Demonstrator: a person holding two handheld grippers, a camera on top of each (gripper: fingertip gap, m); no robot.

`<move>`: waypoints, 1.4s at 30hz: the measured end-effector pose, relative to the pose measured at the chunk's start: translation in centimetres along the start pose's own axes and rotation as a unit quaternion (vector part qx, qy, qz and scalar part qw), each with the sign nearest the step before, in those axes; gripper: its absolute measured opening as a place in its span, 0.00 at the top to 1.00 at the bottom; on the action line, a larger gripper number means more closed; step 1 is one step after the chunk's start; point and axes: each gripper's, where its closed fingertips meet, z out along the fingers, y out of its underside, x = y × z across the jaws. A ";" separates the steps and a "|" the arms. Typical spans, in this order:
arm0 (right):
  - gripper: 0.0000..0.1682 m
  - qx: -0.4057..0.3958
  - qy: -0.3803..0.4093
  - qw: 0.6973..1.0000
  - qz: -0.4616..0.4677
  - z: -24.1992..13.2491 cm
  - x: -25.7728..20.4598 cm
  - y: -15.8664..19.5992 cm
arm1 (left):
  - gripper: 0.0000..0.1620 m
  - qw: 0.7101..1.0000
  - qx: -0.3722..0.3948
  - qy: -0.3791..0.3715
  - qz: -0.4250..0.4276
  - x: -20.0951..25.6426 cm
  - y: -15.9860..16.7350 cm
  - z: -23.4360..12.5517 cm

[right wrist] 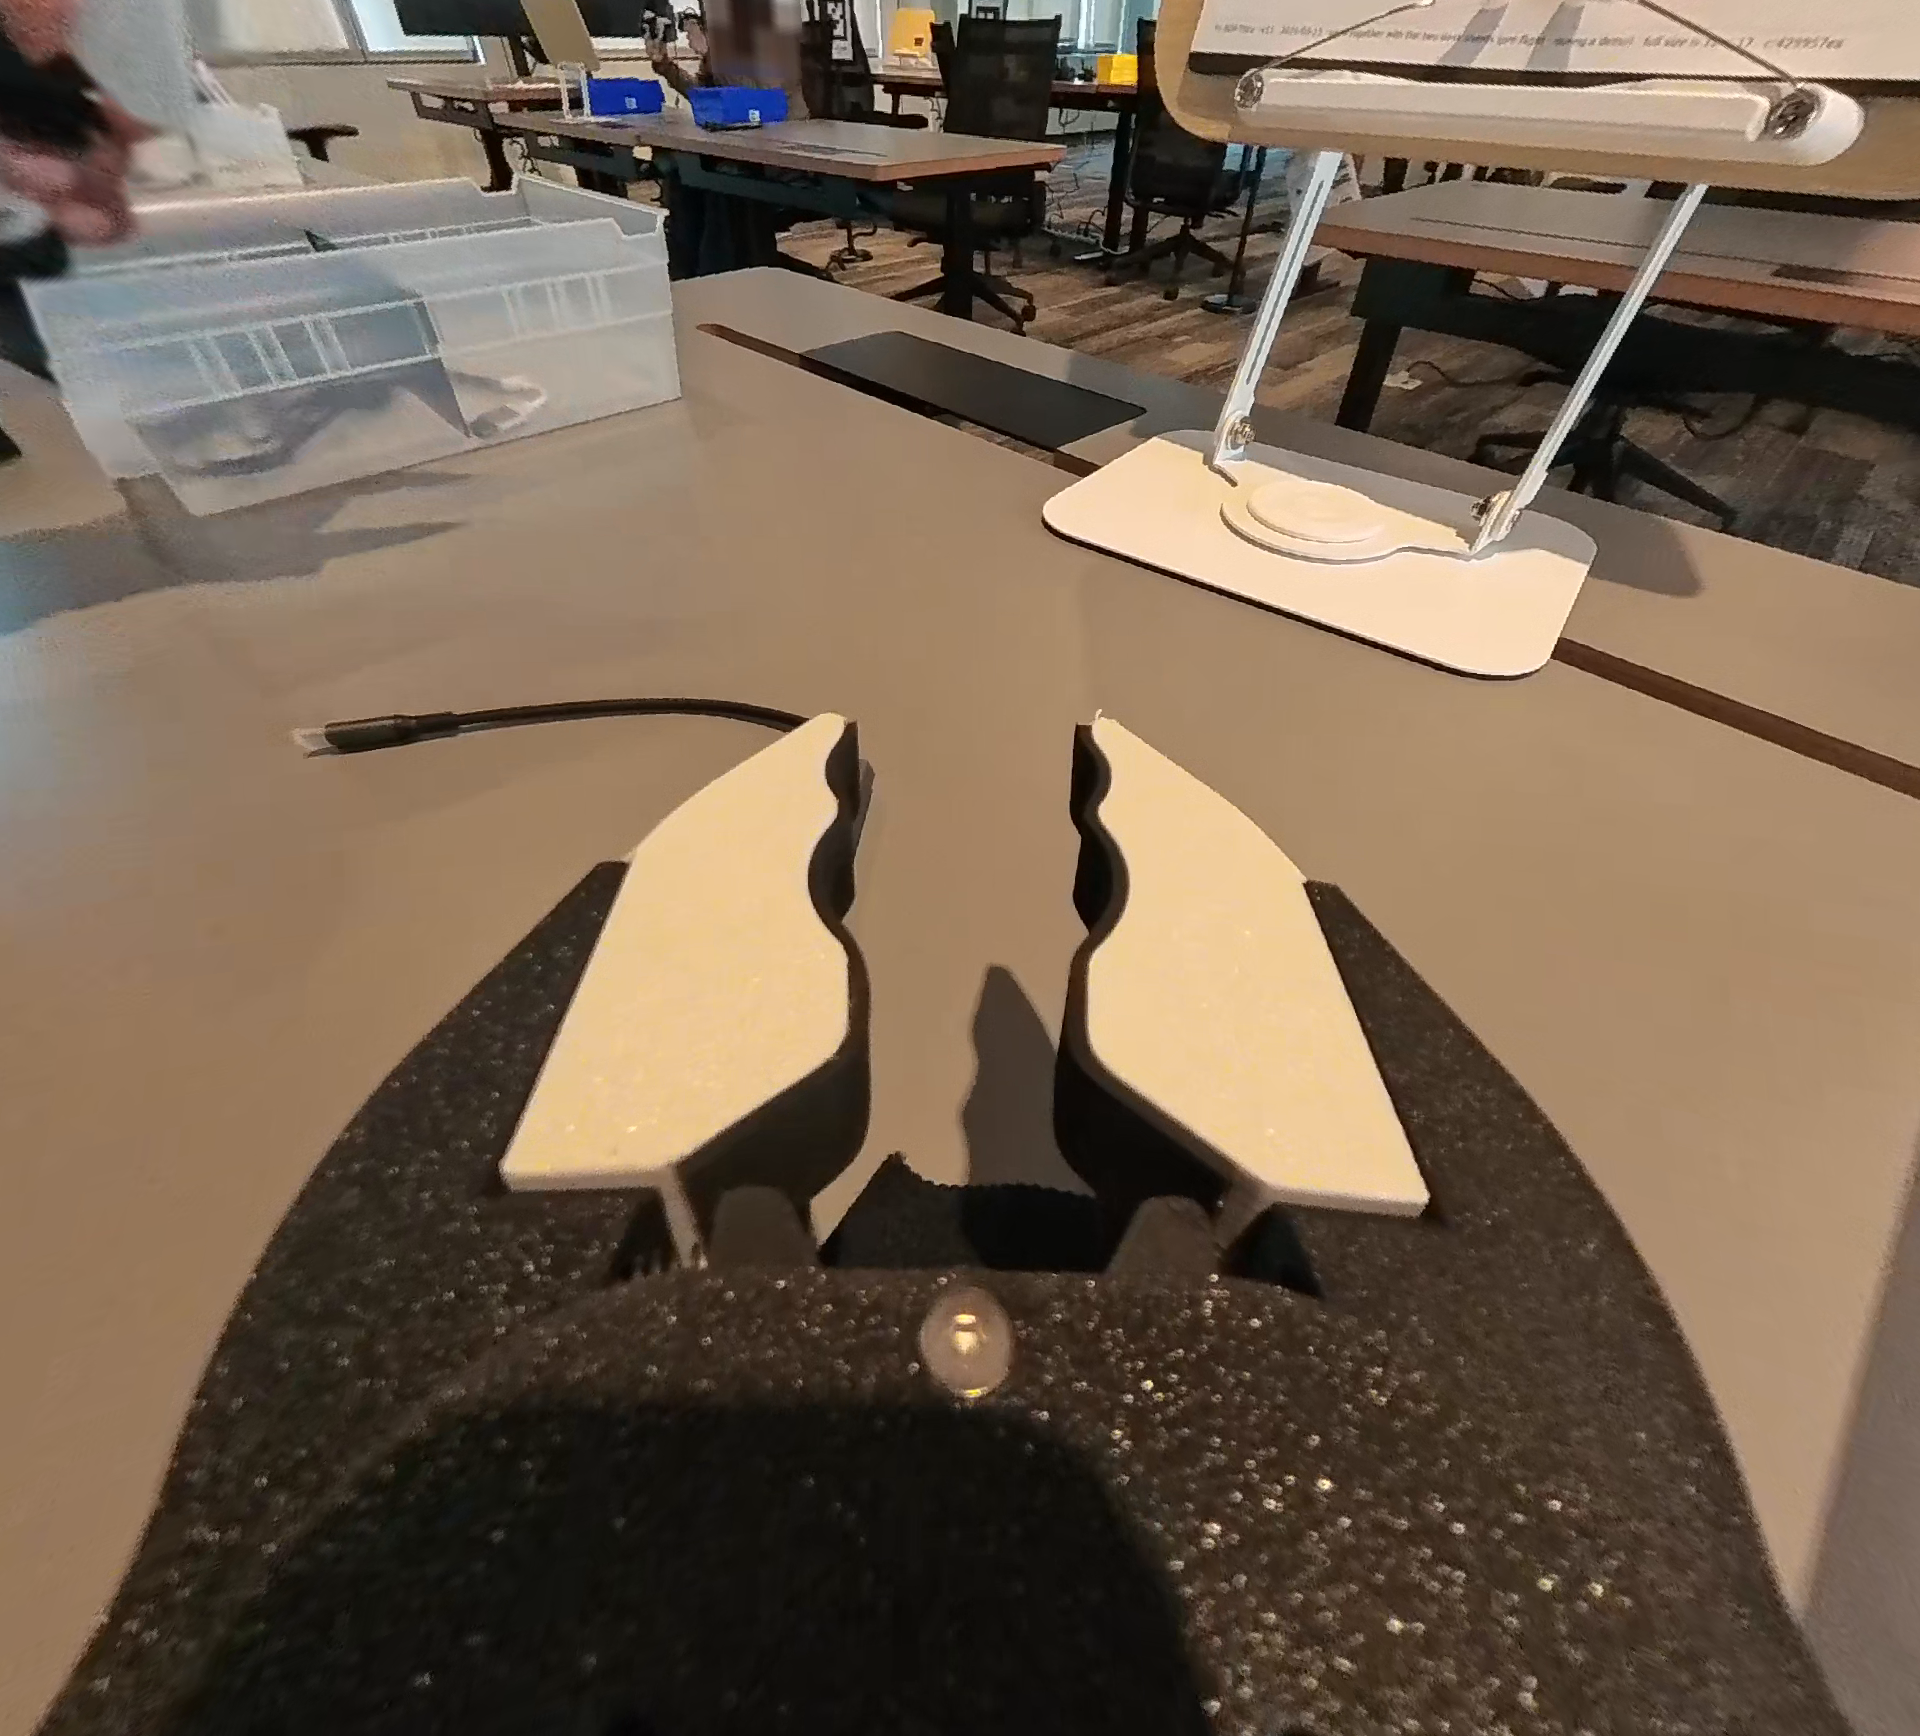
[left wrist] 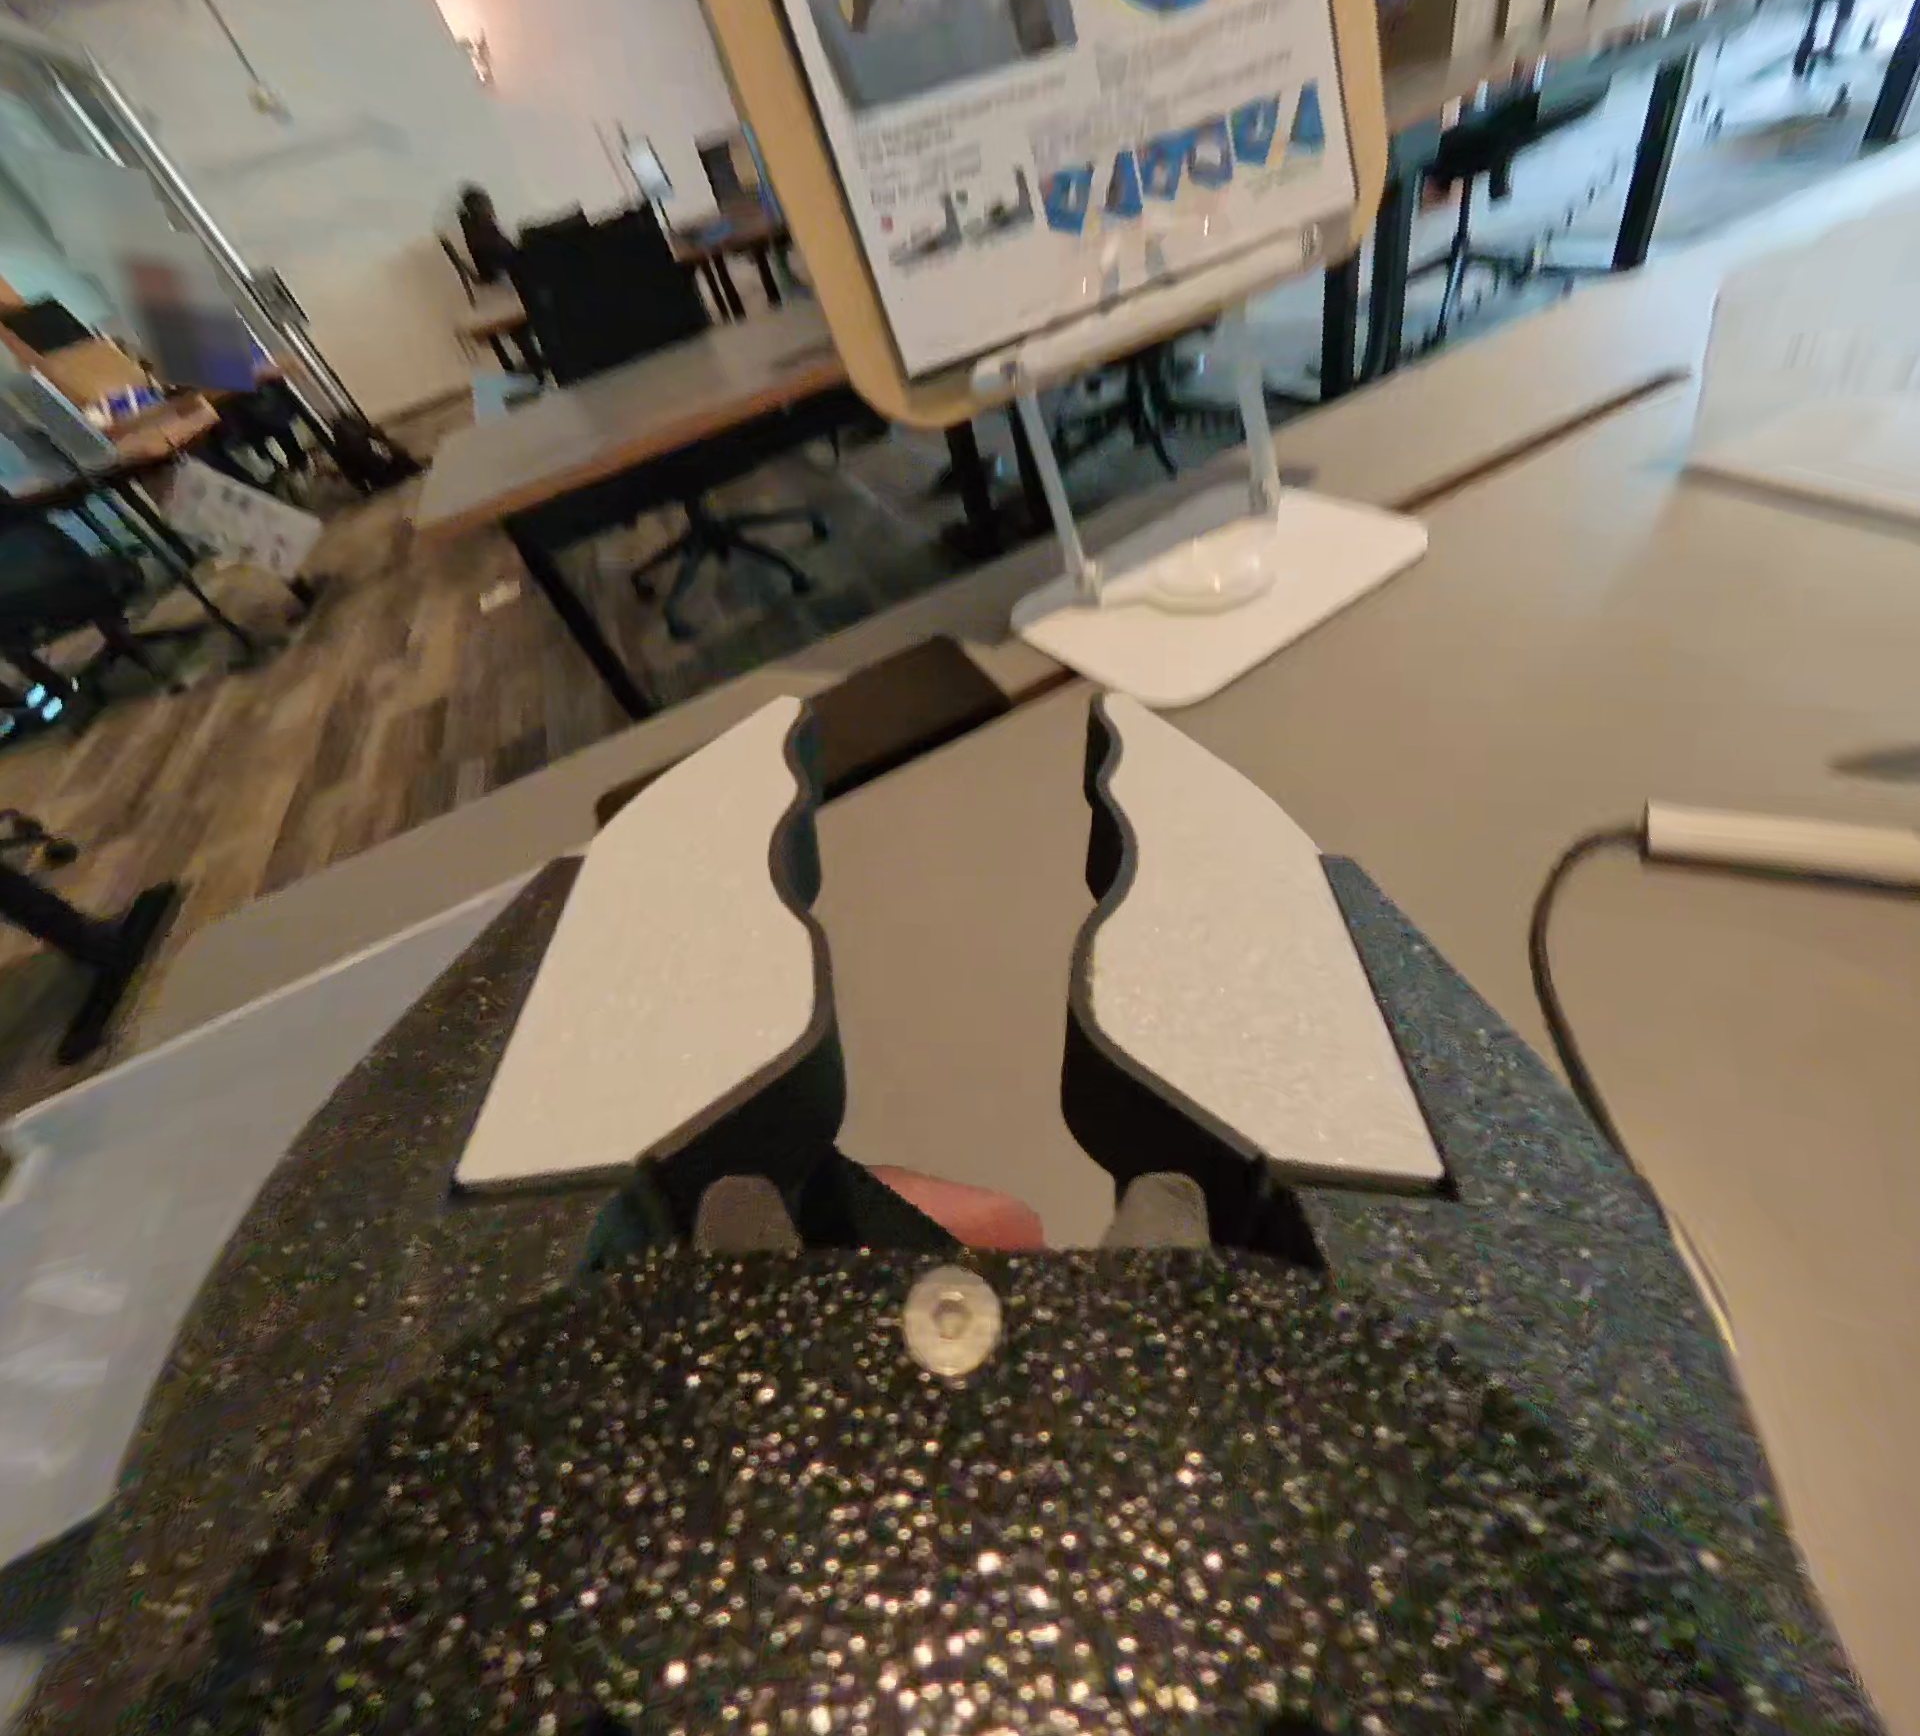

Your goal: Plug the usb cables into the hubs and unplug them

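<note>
Grey tabletop in an open office fills both wrist views, with rows of desks and chairs beyond.

Start at the jaws. The right gripper is spread wide with nothing between its fingers, only bare table showing in the gap. The left gripper is likewise parted and empty, hovering over the table near its far edge.

Outward from the right gripper, a black cable runs from behind the left fingertip toward 10 o'clock and ends in a plug lying flat. From the left gripper, a pale grey hub sits at about 2 o'clock, its dark lead curving toward the camera. A white stand carrying an instruction sheet lies at 1 o'clock in both views, and a clear plastic bin at 11 o'clock in the right view.

Judging from this, nothing is grasped yet. Pinch the plug by its rigid body rather than the flexible cable, keeping it level, and steady the hub with the other gripper so insertion does not push it away.
</note>
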 end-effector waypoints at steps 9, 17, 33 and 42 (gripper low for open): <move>0.77 -0.002 -0.007 1.000 -0.002 0.0 -0.2 0.0 | 0.68 0.957 -0.265 -0.031 0.113 -9.6 2.3 -10.9; 0.77 -0.005 -0.009 1.000 0.000 0.0 -0.3 0.1 | 0.68 0.927 -0.347 0.141 0.020 -12.3 5.8 -11.8; 0.77 -0.016 -0.012 1.000 -0.012 0.2 -0.6 0.3 | 0.67 0.873 -0.459 0.155 -0.047 -14.4 15.1 -8.8; 0.77 -0.018 -0.013 1.000 -0.011 0.2 -0.6 0.4 | 0.67 0.868 -0.472 0.150 -0.042 -14.8 15.5 -9.2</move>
